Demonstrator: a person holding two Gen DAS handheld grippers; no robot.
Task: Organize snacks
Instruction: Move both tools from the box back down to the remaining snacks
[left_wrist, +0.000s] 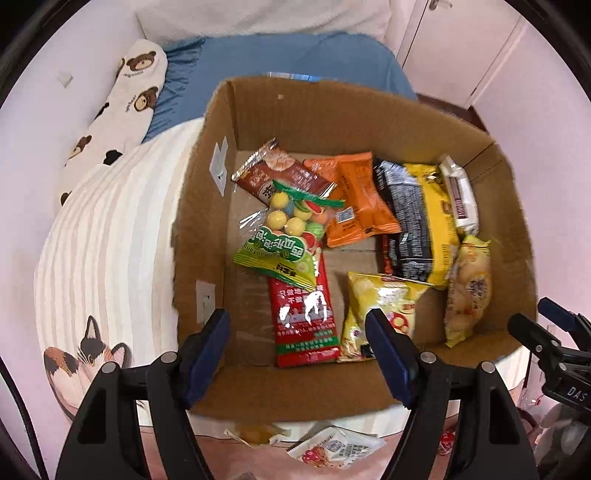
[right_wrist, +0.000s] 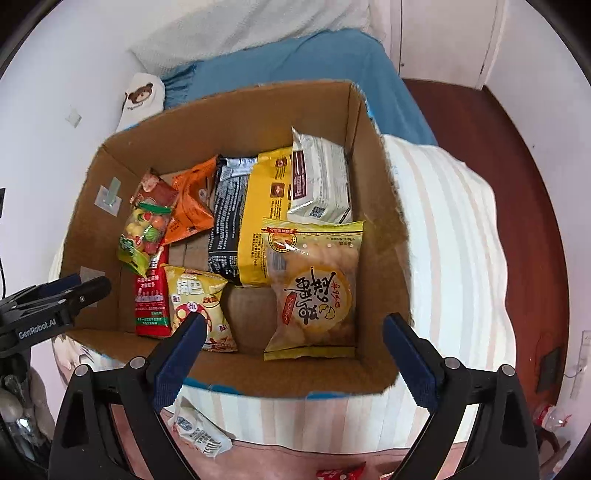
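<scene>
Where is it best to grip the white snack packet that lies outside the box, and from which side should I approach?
Grip the white packet across its narrow width, coming from above with the right tongs, which are open and empty. It lies flat below the box, so a sideways approach would probably only push it. The crimped end may pinch more easily.

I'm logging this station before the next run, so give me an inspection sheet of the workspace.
Surface: striped bedcover under the box.
Job's things: cardboard box holding snack packets, among them an egg-biscuit packet, a red packet and a gumball bag.
Clutter: loose packets lie outside the box.
Grippers: left gripper and right gripper both open, empty, above the box.
Cables: nothing seen.
Surroundings: blue blanket, bear-print pillow.
</scene>
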